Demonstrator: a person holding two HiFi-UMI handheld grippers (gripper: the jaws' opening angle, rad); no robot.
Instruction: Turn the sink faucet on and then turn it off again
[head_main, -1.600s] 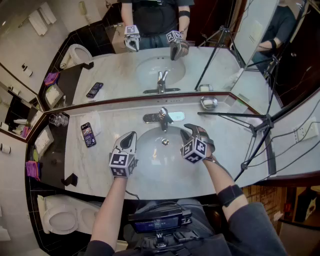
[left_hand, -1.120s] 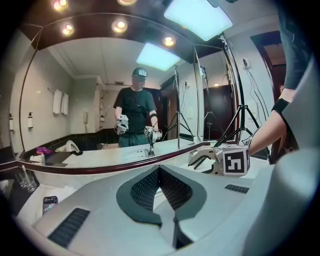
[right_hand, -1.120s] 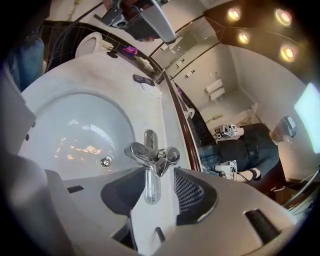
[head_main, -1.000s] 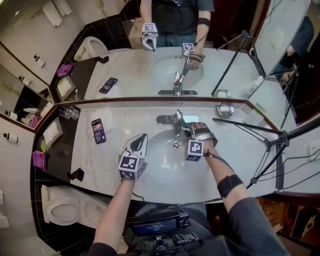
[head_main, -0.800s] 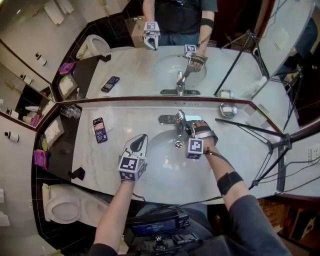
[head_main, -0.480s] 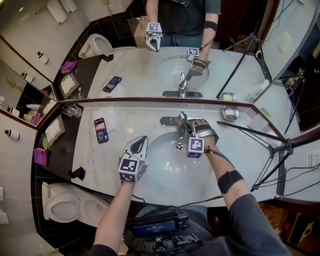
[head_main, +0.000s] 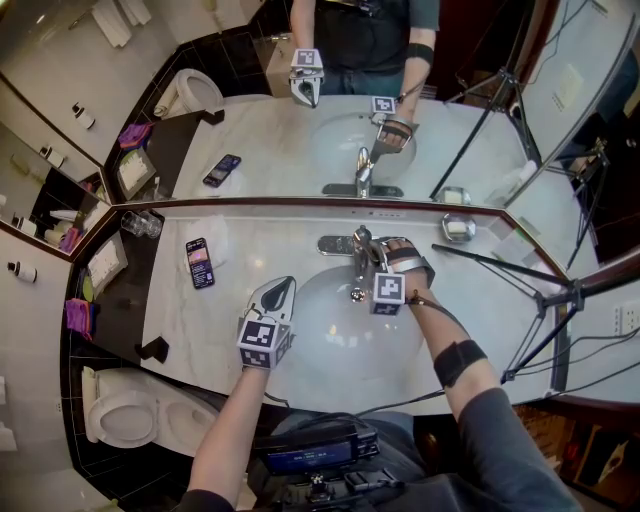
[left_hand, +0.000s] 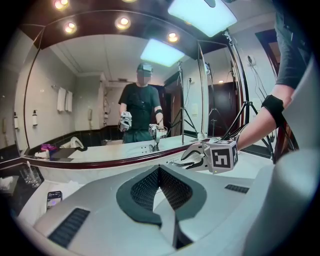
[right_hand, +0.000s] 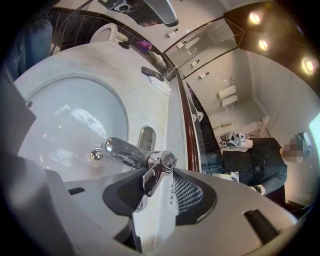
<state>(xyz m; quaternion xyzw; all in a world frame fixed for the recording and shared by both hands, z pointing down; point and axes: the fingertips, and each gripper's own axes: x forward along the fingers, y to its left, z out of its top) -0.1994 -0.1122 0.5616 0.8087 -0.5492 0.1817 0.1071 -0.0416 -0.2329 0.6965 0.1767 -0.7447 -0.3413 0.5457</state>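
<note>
The faucet (head_main: 361, 243), behind the sink (head_main: 318, 335), looks rigid and slick, best gripped at its lever (right_hand: 155, 176), which the right claw (head_main: 377, 258) straddles unclamped, jaws just closing; the left claw (head_main: 281, 290) is together, empty.

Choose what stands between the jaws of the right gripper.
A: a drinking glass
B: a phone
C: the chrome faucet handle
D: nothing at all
C: in the right gripper view, the faucet handle stands between the jaws of the right gripper. The jaws have just been closing, and a gap shows between the handle and one pad.
</note>
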